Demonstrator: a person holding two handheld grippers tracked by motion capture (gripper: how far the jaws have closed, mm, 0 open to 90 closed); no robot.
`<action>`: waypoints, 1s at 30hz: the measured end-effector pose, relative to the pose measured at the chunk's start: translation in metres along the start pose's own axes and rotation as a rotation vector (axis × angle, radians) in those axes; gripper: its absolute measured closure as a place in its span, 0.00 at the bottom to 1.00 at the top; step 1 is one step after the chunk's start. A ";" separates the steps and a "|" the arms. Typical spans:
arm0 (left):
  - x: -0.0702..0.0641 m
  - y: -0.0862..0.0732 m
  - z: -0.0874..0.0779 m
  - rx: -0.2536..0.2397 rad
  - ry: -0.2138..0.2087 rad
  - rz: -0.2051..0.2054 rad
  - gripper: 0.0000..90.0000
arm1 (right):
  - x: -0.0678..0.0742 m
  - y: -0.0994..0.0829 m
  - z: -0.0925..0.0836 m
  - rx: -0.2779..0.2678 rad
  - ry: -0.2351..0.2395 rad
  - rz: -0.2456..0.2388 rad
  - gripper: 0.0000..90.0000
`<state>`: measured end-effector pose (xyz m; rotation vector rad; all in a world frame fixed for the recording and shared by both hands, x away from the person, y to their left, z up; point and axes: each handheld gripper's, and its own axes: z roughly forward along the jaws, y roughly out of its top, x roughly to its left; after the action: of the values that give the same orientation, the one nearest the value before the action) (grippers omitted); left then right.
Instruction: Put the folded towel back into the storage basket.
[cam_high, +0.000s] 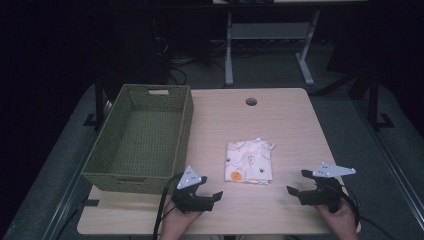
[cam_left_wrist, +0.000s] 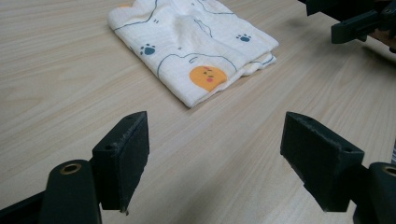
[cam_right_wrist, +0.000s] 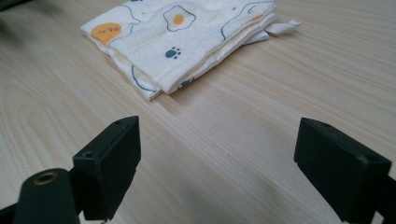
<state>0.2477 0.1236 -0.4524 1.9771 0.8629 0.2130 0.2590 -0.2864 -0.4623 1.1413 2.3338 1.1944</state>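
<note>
Left gripper (cam_high: 206, 192) wide open, empty, low over table (cam_high: 290, 120) near front edge. Right gripper (cam_high: 295, 182) likewise spread, nothing held. Folded cloth (cam_high: 249, 161) flat between them, toward 12 o'clock, untouched. Green basket (cam_high: 186, 125) at 10 o'clock.

Folded cloth (cam_left_wrist: 187, 46) cut off at top edge (left gripper view); print details too small from high view.

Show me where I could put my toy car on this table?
Plenty of bare table lies right of the folded cloth, and more beyond it toward the round hole. The woven basket fills the left side. Near the front edge, the left tongs and right tongs crowd things.
</note>
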 end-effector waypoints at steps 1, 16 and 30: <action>0.000 0.000 0.000 0.000 0.000 0.000 0.27 | 0.000 0.000 0.000 0.000 0.000 0.000 0.16; 0.000 0.009 0.003 0.010 -0.044 0.002 0.27 | -0.006 0.000 -0.007 -0.029 -0.016 0.031 0.16; 0.000 0.033 0.021 0.088 -0.054 0.059 0.27 | -0.007 0.000 -0.012 -0.056 -0.016 0.050 0.16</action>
<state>0.2736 0.0986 -0.4367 2.0822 0.7922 0.1568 0.2572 -0.2986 -0.4556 1.1928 2.2582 1.2552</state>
